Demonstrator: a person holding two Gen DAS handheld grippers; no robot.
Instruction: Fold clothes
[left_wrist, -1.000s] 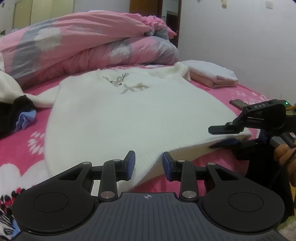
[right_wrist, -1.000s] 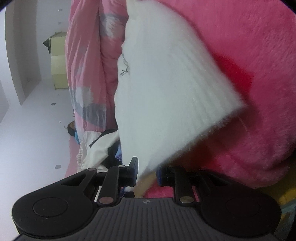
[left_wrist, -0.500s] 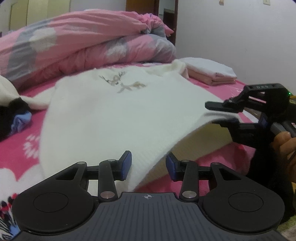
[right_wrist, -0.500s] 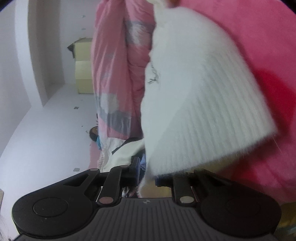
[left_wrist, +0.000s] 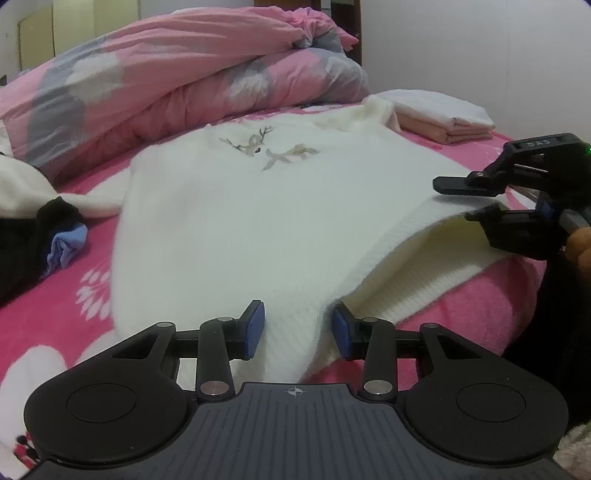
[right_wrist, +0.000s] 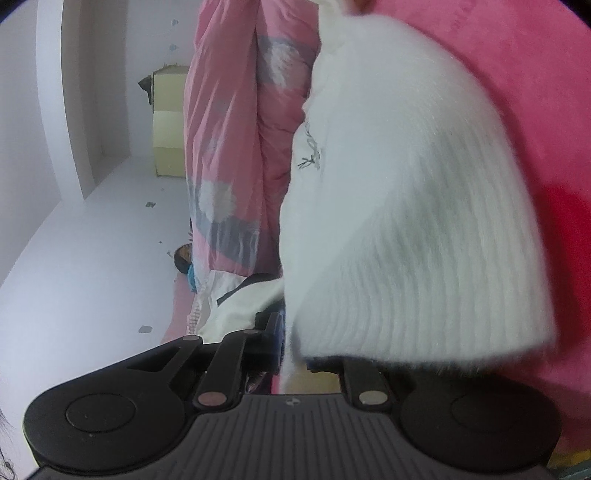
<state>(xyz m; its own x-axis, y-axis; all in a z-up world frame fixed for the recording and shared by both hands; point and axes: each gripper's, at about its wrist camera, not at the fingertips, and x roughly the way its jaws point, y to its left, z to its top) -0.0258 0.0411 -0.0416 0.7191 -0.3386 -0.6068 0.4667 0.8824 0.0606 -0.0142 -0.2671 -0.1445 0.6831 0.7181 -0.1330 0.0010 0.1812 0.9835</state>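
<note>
A pink bedspread (left_wrist: 48, 306) is carrying a rumpled pink quilt (left_wrist: 166, 74) at the back and a white sweater (left_wrist: 240, 214) lying flat across the middle. The right gripper (left_wrist: 461, 199) is pinching the sweater's ribbed hem corner, holding it raised off the bedspread. The left gripper (left_wrist: 297, 330) is standing wide open, with the near hem lying between its blue pads (left_wrist: 255, 328).
</note>
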